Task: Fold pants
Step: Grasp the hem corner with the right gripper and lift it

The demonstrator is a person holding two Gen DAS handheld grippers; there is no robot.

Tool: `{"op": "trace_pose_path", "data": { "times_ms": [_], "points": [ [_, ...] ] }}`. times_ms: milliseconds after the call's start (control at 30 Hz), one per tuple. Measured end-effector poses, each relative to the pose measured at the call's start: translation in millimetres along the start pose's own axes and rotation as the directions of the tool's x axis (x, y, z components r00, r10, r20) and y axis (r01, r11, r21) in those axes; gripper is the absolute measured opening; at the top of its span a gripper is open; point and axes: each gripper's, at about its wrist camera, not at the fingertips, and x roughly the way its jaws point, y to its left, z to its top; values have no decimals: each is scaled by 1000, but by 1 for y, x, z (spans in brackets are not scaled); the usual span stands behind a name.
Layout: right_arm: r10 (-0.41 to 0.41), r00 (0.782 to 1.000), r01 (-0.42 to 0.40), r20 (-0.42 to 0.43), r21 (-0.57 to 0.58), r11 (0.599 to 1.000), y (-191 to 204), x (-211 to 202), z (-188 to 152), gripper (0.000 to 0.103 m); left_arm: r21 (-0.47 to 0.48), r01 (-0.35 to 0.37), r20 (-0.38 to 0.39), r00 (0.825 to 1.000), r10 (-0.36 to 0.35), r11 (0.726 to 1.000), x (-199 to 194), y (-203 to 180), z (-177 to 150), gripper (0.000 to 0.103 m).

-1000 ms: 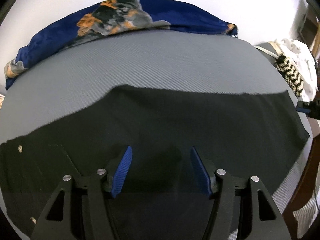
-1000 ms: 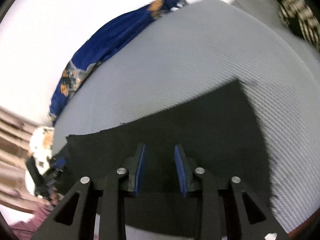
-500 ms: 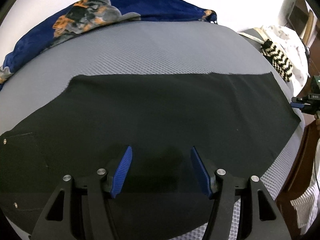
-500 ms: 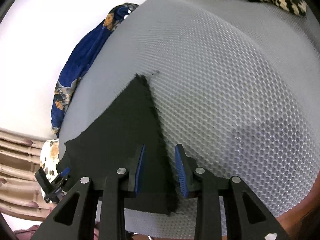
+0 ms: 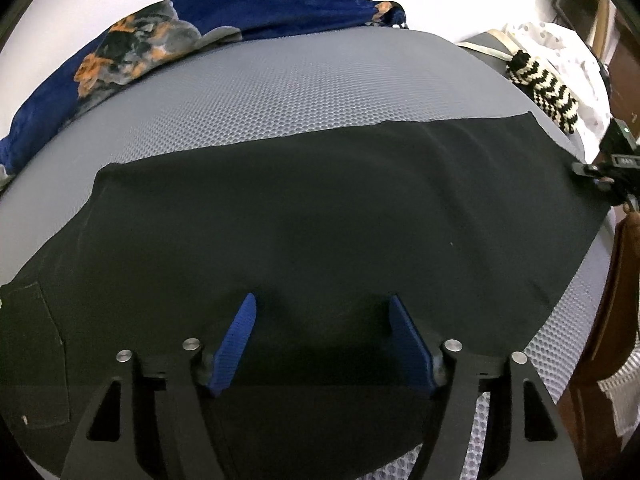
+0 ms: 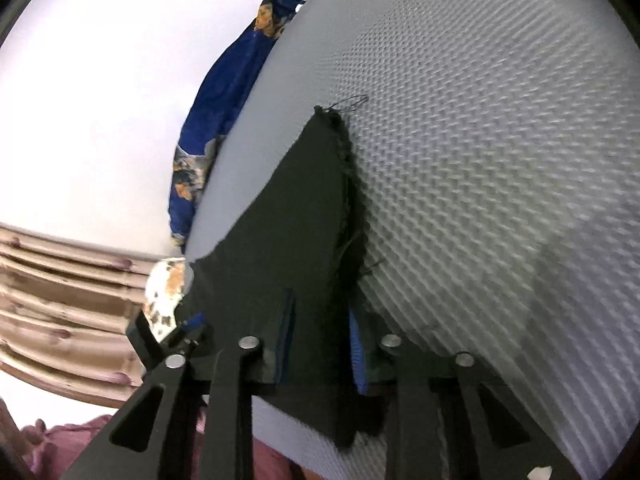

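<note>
Black pants (image 5: pixel 320 220) lie flat across a grey mesh mattress (image 5: pixel 300 92), waist and pocket at the left, leg hem at the right. My left gripper (image 5: pixel 322 340) is open above the near edge of the pants, holding nothing. In the right wrist view the hem end of the pants (image 6: pixel 308 220) rises to a frayed corner, and my right gripper (image 6: pixel 320 340) has its blue pads on either side of the cloth. The right gripper also shows at the far right of the left wrist view (image 5: pixel 612 168), at the hem.
A blue floral blanket (image 5: pixel 192 28) lies along the far edge against a white wall. A black-and-white knit item (image 5: pixel 544 84) and white cloth (image 5: pixel 560 44) sit at the right end. Brown wooden furniture (image 5: pixel 616 300) stands right. Pink curtains (image 6: pixel 60 280) hang left.
The right gripper has moved onto the hem and closed in on the cloth, which now sits between its pads. The left view has shifted slightly; the left gripper stays open.
</note>
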Motion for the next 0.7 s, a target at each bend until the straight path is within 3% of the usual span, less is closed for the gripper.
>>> {"op": "trace_pose_path", "data": {
  "times_ms": [67, 233, 400, 500, 700],
  "points": [
    [-13, 1000, 13, 10, 8, 1000, 4, 11, 3, 7, -1, -3, 2, 1000, 3, 1000, 0, 0, 0, 71],
    [-113, 991, 112, 74, 14, 994, 26, 10, -4, 7, -20, 17, 2, 1000, -17, 1000, -2, 3, 2, 71],
    [-112, 986, 114, 122, -7, 994, 77, 11, -10, 7, -84, 42, 34, 999, -39, 996, -21, 21, 5, 71],
    [-126, 986, 134, 112, -59, 989, 114, 20, -9, 7, -103, 33, 76, 997, -25, 994, -40, 37, 4, 71],
    [-90, 994, 98, 60, -148, 984, 186, 69, -13, 7, -146, -20, 138, 990, 41, 989, -80, 77, -9, 71]
  ]
}}
